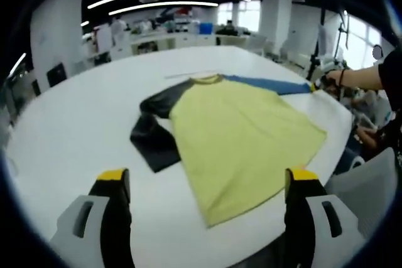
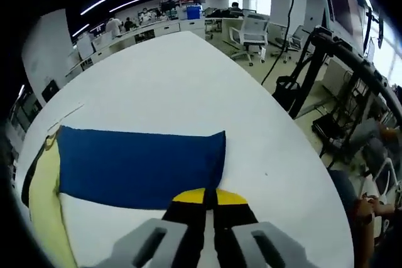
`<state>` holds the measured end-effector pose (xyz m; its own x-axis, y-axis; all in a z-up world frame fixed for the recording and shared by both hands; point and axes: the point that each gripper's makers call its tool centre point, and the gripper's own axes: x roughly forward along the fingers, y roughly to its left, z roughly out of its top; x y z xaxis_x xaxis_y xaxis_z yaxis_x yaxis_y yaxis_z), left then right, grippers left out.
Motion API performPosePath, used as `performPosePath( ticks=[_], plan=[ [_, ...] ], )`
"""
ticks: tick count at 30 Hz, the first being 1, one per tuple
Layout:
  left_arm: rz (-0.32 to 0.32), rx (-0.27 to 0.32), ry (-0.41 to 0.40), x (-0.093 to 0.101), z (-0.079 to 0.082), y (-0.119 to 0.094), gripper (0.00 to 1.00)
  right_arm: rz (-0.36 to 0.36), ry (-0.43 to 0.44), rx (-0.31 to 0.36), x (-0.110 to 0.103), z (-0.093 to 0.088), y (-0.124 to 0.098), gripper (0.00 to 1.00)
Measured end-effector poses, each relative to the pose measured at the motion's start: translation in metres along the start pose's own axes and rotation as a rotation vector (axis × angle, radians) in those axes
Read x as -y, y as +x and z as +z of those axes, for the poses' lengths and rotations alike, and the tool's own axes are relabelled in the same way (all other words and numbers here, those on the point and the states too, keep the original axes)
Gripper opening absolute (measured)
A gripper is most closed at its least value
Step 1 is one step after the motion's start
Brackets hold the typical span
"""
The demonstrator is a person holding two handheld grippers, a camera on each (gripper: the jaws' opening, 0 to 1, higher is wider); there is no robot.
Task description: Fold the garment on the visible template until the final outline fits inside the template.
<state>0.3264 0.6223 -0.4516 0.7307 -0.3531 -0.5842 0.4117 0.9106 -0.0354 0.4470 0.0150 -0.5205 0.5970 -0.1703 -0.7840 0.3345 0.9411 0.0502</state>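
Note:
A yellow shirt [image 1: 242,136] lies flat on the white table [image 1: 75,123], with a dark grey sleeve [image 1: 151,136] bent at its left side. Its blue sleeve [image 1: 270,84] stretches out to the right. My left gripper [image 1: 208,177] hovers open in front of the shirt's hem, its jaws wide apart and nothing between them. In the right gripper view the blue sleeve [image 2: 141,167] lies spread flat. My right gripper [image 2: 210,197] is shut on its near edge by the cuff. The yellow body [image 2: 44,199] shows at the left edge.
A thin pale strip [image 1: 188,73] lies on the table beyond the collar. A person's arm [image 1: 364,76] reaches in from the right. The table edge runs close by, with a white chair [image 1: 370,180], a dark stand [image 2: 314,73] and an office chair [image 2: 251,32] past it.

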Motion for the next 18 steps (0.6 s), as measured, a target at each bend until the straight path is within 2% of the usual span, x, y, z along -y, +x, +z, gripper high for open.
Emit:
performPosePath(
  ticks=[10, 18],
  plan=[
    [0.003, -0.007, -0.003, -0.002, -0.002, 0.0, 0.99, 0.023, 0.009, 0.001, -0.009, 0.0, -0.012, 0.0],
    [-0.009, -0.015, -0.01, -0.001, -0.002, -0.001, 0.99, 0.031, -0.018, 0.019, -0.015, 0.007, -0.021, 0.0]
  ],
)
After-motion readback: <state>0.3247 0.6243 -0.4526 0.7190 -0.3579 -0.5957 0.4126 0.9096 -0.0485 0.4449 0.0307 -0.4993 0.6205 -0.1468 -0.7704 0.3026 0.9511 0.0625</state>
